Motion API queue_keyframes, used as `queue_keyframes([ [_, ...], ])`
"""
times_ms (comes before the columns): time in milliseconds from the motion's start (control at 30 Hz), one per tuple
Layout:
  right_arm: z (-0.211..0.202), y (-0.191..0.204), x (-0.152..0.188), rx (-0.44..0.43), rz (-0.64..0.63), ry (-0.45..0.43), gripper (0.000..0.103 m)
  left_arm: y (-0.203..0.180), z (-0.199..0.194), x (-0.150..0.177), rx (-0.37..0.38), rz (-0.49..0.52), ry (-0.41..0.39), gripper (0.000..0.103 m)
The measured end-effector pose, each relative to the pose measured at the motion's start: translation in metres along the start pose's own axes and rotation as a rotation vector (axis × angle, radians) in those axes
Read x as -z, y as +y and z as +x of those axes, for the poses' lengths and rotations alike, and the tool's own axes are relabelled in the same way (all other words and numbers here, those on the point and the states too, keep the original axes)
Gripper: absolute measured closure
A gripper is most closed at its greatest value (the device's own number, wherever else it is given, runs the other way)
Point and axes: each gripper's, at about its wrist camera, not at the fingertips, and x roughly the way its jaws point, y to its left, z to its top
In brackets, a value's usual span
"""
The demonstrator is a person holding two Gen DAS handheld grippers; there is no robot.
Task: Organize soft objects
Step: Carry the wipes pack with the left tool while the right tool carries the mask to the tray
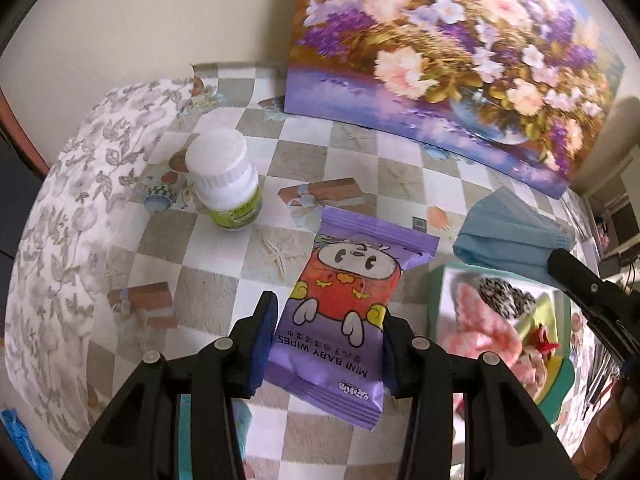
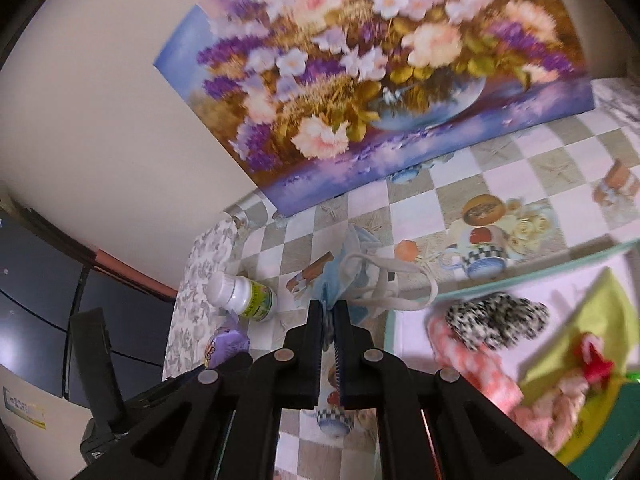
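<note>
My left gripper (image 1: 330, 332) is shut on a purple pack of mini baby wipes (image 1: 344, 300) and holds it over the checked tablecloth (image 1: 224, 264). My right gripper (image 2: 328, 312) is shut on a blue face mask (image 2: 352, 268) with white ear loops, lifted beside the box. In the left wrist view the mask (image 1: 512, 240) hangs from the right gripper's black finger (image 1: 576, 276). A teal-rimmed box (image 2: 412, 304) holds a pink checked cloth (image 2: 472, 364), a black-and-white speckled soft item (image 2: 496, 320) and a yellow-green cloth (image 2: 592, 320); it also shows in the left wrist view (image 1: 434, 292).
A white pill bottle (image 1: 226, 176) with a green label stands on the table; it also shows in the right wrist view (image 2: 244, 294). A flower painting (image 1: 452, 56) leans against the wall at the back. A grey floral cloth (image 1: 80, 208) covers the table's left edge.
</note>
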Motion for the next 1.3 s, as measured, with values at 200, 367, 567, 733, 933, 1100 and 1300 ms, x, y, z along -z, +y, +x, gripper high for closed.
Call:
queue_keyframes([
  [200,-0.037,0.001,0.017,0.026,-0.009,-0.04,0.097,-0.018,-0.024,0.023,0.011,0.026,-0.037,0.056],
  [367,-0.061,-0.004,0.033,0.035,-0.001,-0.065,0.097,-0.034,-0.031,0.045,0.041,0.05,-0.039,0.056],
  [567,-0.084,-0.013,0.051,0.048,0.011,-0.085,0.097,-0.05,-0.03,0.068,0.041,0.084,-0.037,0.056],
  [733,-0.1,-0.024,0.065,0.074,0.017,-0.102,0.097,-0.07,-0.022,0.087,0.048,0.136,-0.012,0.056],
  [933,-0.104,-0.048,0.068,0.137,0.034,-0.089,0.097,-0.099,-0.017,0.103,0.045,0.22,-0.003,0.056],
  [1100,-0.088,-0.075,0.069,0.169,0.074,-0.019,0.097,-0.114,-0.008,0.106,0.078,0.245,0.024,0.056],
  [1300,-0.065,-0.107,0.075,0.229,0.139,0.066,0.097,-0.13,0.009,0.102,0.093,0.259,0.043,0.055],
])
